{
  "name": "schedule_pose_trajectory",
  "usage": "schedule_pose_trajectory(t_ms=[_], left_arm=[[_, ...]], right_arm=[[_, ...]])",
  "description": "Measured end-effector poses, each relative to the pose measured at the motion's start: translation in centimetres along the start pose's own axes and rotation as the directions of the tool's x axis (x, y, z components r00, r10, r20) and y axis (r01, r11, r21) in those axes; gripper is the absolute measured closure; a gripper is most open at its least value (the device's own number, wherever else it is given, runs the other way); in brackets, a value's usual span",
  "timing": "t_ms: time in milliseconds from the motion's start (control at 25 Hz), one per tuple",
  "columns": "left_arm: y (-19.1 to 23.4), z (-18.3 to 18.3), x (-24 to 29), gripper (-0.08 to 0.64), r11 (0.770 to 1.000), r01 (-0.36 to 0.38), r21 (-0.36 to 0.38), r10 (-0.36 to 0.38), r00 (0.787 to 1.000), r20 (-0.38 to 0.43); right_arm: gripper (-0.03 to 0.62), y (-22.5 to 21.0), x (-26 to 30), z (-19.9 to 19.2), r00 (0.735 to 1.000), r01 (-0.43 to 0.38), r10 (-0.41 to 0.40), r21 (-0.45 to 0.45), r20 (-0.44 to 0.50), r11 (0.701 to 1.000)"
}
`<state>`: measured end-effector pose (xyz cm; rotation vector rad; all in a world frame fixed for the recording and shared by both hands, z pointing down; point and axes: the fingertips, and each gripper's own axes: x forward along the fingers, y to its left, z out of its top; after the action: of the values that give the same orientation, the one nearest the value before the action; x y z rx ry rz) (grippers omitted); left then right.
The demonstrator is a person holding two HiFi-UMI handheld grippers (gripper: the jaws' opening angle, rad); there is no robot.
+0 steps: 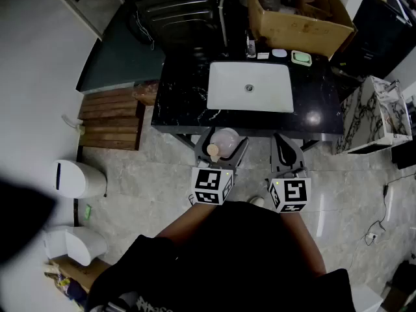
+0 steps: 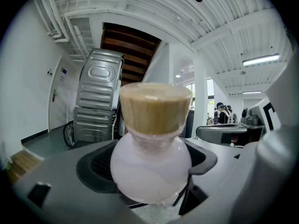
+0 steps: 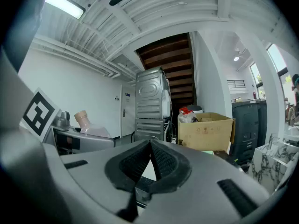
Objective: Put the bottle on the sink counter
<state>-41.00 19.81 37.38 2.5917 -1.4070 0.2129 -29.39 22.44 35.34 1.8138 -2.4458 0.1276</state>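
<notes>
A round clear bottle [image 1: 224,142] with a tan cork cap [image 2: 155,107] is held upright in my left gripper [image 1: 221,149], just in front of the near edge of the black sink counter [image 1: 179,106]. In the left gripper view the wide jaws press on both sides of the bottle's belly [image 2: 152,169]. My right gripper [image 1: 288,151] hovers beside it on the right, shut and empty, its pads [image 3: 161,162] meeting. The right gripper view also shows the bottle [image 3: 91,127] off to the left. A white basin [image 1: 250,86] is set in the counter.
A cardboard box [image 1: 299,12], a green soap dish [image 1: 301,58] and small items stand at the counter's back. Metal appliances [image 1: 175,5] are behind, a wooden pallet [image 1: 110,119] and white bins [image 1: 78,177] to the left, and a marble-patterned box [image 1: 374,116] to the right.
</notes>
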Motion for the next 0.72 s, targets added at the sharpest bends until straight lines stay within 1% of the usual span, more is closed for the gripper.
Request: schedule_pose_trajectory(t_ms=[160,320,440,600,720], left_arm=[[-1.1,-0.5,0.8,0.14,1.0,0.004,-0.004,-0.004,1.0,-0.013],[-2.4,-1.0,1.5,0.14,1.0,0.002,-0.002,-0.002,1.0,-0.029],[-3.4,-1.4,2.2,0.14,1.0,0.0,-0.001,0.0,0.999,-0.036],[-5.8,-1.6,3.5,0.14,1.0,0.004,0.005,-0.004,0.999,-0.044],[-8.0,-1.4,4.7,0.14,1.0,0.013,0.014,-0.012,0.999,-0.036]], right_arm=[[0.555,-1.0,-0.4,-0.3,1.0,-0.012,0.012,0.009,0.006,1.0],[0.554,-2.7,-1.2,-0.6,1.0,-0.001,0.0,0.039,0.031,0.999],[0.553,-3.8,-1.9,-1.3,1.0,-0.005,0.004,0.035,0.018,0.999],[0.553,-6.1,-3.6,-2.0,1.0,-0.004,0.004,0.047,0.007,0.999],[0.554,-8.0,-5.0,-2.3,1.0,-0.001,0.001,0.036,0.009,0.999]])
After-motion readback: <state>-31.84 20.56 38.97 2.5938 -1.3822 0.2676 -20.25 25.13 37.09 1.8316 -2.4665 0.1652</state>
